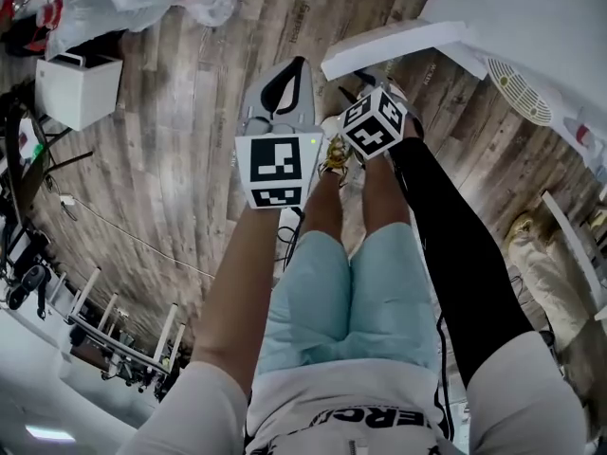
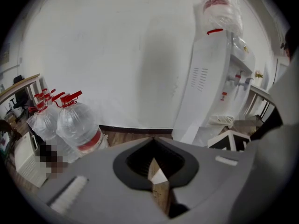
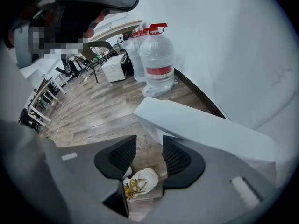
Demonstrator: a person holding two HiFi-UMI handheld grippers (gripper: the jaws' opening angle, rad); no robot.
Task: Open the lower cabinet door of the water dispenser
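At far left, spare water bottles [image 2: 77, 125] stand against the wall, on the wooden floor [image 1: 171, 159]. Next, the left gripper [image 1: 283, 93] points forward and downward; its jaws are closed together, with nothing between them. To its right, the right gripper [image 3: 145, 157] points steeply downward with its jaws apart and nothing gripped (the person's shoe [image 3: 140, 183] shows on the floor beyond the gap). Just beyond both grippers lies the lower cabinet door [image 1: 394, 47], a white slab touched by neither gripper. At far right stands the water dispenser [image 1: 531, 17], upright, with a bottle on top.

Progress: the door appears already swung well out from the dispenser's front, so the opening looks essentially done. At most, some further swing and a withdrawal of the grippers remain.

Orientation: seen from above, the door's top edge runs across the head view, with the dispenser end at right and the free end at left, toward the left gripper. The door's face is judged to stand vertical. Its full height cannot be seen in any view.
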